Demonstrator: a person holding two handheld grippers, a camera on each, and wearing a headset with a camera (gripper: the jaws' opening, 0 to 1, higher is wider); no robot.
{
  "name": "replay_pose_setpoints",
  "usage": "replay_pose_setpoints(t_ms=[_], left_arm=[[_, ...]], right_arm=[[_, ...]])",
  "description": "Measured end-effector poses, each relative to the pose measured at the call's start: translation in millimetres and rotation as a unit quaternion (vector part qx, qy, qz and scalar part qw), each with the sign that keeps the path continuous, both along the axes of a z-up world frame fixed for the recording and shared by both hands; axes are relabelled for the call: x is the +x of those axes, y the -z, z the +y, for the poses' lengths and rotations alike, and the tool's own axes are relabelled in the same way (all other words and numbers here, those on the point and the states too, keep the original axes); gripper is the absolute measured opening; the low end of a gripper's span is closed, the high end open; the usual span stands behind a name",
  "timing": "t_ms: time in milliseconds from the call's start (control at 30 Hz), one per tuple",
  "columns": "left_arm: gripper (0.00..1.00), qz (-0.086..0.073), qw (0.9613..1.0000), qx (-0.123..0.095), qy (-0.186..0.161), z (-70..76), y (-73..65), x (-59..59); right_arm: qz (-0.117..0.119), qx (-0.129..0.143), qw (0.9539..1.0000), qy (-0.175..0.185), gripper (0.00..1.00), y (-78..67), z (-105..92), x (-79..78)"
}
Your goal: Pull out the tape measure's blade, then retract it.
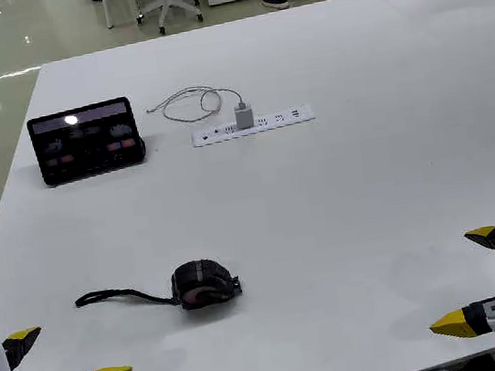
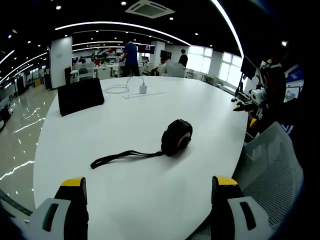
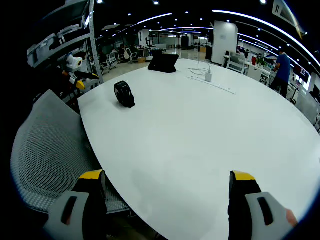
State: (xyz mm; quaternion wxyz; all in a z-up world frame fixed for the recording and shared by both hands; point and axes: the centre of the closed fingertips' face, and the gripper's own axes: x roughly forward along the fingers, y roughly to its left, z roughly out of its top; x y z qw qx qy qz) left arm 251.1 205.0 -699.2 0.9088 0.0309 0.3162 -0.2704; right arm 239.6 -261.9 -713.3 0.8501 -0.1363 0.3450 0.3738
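You're at the start: your yellow-tipped left gripper (image 1: 69,358) & right gripper (image 1: 463,278) are wide open w/ nothing held, so next reach for the round black tape measure (image 1: 204,284) lying on the white table (image 1: 370,205), nearer the left.

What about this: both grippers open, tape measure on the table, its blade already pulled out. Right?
No: the blade is not out. In the left gripper view a black strap, no blade, trails from the tape measure. It does lie on the table, left gripper and right gripper open.
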Motion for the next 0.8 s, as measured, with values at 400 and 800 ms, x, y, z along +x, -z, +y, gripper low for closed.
replay_pose_setpoints(t_ms=[400, 800], left_arm=[[1.00, 0.001, 1.0000, -0.005, -0.003, -2.7, 1.4, -3.9], [1.00, -0.003, 1.0000, -0.009, -0.003, -0.9, -3.0, -1.7]], right_arm=[[-0.004, -0.003, 1.0000, 0.003, 0.99, 1.9, -2.2, -1.2], [-0.004, -0.001, 1.0000, 0.004, 1.00, 2.6, -3.0, -1.6]])
